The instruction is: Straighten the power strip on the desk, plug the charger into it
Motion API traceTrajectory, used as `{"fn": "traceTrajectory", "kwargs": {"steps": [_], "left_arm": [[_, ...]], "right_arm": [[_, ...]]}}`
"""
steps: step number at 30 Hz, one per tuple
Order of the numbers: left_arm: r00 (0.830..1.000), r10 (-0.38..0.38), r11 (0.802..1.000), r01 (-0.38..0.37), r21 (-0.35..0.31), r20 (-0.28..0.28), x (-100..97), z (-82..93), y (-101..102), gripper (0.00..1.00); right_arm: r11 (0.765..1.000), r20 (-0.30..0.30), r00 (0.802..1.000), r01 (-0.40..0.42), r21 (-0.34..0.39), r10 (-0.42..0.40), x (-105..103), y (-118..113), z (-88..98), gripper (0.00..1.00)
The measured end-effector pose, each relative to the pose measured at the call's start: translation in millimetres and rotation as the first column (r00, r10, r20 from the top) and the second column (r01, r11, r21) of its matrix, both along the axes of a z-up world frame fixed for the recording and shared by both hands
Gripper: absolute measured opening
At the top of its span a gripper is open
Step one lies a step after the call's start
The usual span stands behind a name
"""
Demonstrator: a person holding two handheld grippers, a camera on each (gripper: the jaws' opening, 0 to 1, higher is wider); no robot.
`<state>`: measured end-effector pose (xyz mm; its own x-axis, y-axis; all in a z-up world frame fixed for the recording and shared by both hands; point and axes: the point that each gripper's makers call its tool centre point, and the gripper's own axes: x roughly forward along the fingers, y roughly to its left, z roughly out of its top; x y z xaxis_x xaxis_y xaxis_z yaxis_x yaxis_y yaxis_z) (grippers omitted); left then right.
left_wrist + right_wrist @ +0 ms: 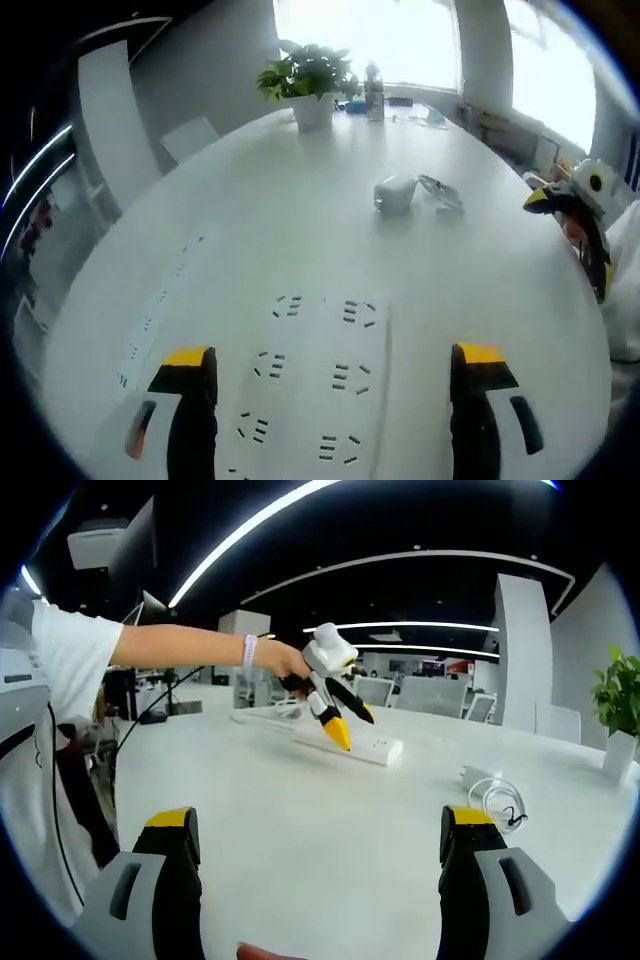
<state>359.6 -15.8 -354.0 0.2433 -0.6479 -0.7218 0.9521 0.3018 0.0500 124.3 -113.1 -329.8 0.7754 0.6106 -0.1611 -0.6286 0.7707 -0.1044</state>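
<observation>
A white power strip with two rows of sockets lies flat on the white desk, right under my left gripper, whose open jaws straddle it without touching. In the right gripper view a hand holds this left gripper tilted down over the power strip. Farther along the desk rests the white charger with its coiled cable. The charger and cable lie ahead and to the right of my right gripper, which is open, holds nothing and hovers above the desk. That right gripper enters the left gripper view at the right edge.
A potted plant and a bottle stand at the desk's far end by the windows. Faint socket markings of a second long strip run along the left. Chairs stand behind the desk. The person's sleeve is at the left.
</observation>
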Motion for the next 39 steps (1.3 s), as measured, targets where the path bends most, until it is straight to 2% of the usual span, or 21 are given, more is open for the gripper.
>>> {"fn": "traceTrajectory", "kwargs": {"steps": [6, 8, 13, 17, 21, 24, 26, 27, 30, 34, 39], "left_arm": [[0.997, 0.034, 0.99, -0.025, -0.14, 0.062, -0.3, 11.8, -15.0, 0.99], [0.996, 0.055, 0.983, -0.043, -0.179, 0.064, -0.5, 15.7, -16.9, 0.99], [0.99, 0.084, 0.97, -0.055, -0.237, 0.113, -0.1, 26.7, -19.0, 0.99], [0.979, 0.122, 0.956, -0.071, -0.285, 0.164, 1.0, 41.7, -20.0, 0.99], [0.97, 0.15, 0.944, -0.082, -0.321, 0.193, -2.0, 51.9, -20.2, 0.99], [0.96, 0.188, 0.926, -0.103, -0.363, 0.207, -6.3, 62.2, -18.9, 0.99], [0.944, 0.22, 0.917, -0.113, -0.383, 0.248, -4.5, 70.2, -16.2, 0.99], [0.936, 0.218, 0.919, -0.101, -0.382, 0.276, -6.6, 73.4, -15.1, 0.99], [0.925, 0.238, 0.908, -0.103, -0.407, 0.296, -15.2, 82.8, -12.1, 0.99], [0.924, 0.244, 0.883, -0.086, -0.461, 0.295, -28.6, 96.2, -10.2, 0.99], [0.906, 0.278, 0.859, -0.087, -0.504, 0.319, -36.5, 109.5, 0.2, 0.99]], "right_arm": [[1.0, 0.0, 1.0, -0.007, 0.004, 0.007, -4.1, 2.7, -0.6, 1.0], [1.0, -0.001, 1.0, -0.008, 0.005, 0.008, -4.6, 3.3, -0.5, 1.0], [1.0, 0.002, 1.0, -0.014, 0.007, 0.014, -5.8, 5.0, 0.2, 1.0], [1.0, 0.005, 1.0, -0.013, 0.009, 0.013, -6.6, 4.9, 1.3, 1.0], [1.0, 0.006, 1.0, -0.013, 0.011, 0.013, -7.2, 4.9, 1.6, 1.0], [1.0, 0.008, 1.0, -0.016, 0.012, 0.016, -8.5, 5.6, 2.0, 1.0], [1.0, 0.009, 1.0, -0.016, 0.011, 0.016, -9.2, 5.6, 2.3, 1.0], [1.0, 0.01, 1.0, -0.017, 0.012, 0.017, -9.5, 5.7, 2.5, 1.0], [1.0, 0.012, 1.0, -0.017, 0.014, 0.017, -10.4, 6.1, 3.4, 1.0], [1.0, 0.017, 1.0, -0.02, 0.016, 0.02, -11.3, 7.0, 5.2, 1.0], [1.0, 0.023, 1.0, -0.018, 0.026, 0.017, -11.6, 7.4, 7.1, 1.0]]}}
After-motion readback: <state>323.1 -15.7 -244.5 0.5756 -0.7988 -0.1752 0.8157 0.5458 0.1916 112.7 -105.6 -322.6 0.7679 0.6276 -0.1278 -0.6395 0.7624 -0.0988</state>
